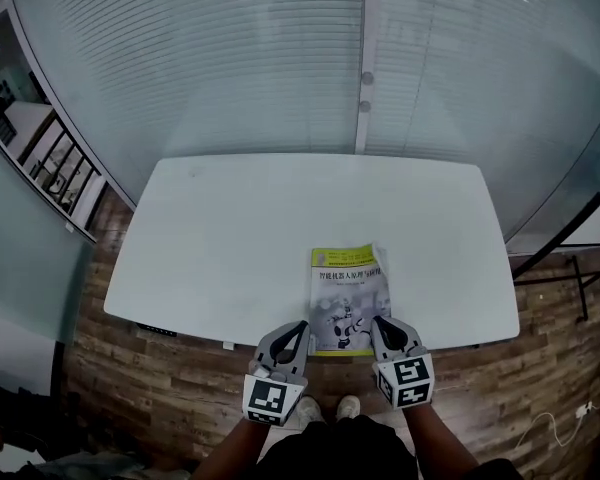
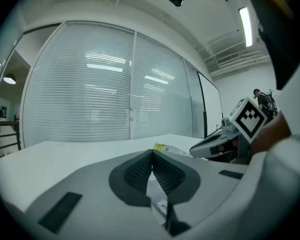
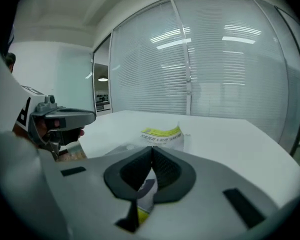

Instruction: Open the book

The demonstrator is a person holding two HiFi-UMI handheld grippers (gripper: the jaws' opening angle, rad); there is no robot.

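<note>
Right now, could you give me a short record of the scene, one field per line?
table: white
book: closed, cover up, near the table's near edge
left gripper: jaws together, empty, beside the book's near left corner
right gripper: jaws together, empty, at the book's near right corner
task: book not yet opened

Open tabletop, one low obstacle at the lower edge

The white table (image 1: 230, 238) is left bare across the centre and left of the head view. Only the flat book (image 1: 348, 298) is laid there, its lower corners crowded by the left gripper (image 1: 301, 326) and right gripper (image 1: 378, 321). Passage beyond is closed by the glass wall (image 1: 280, 58).
</note>
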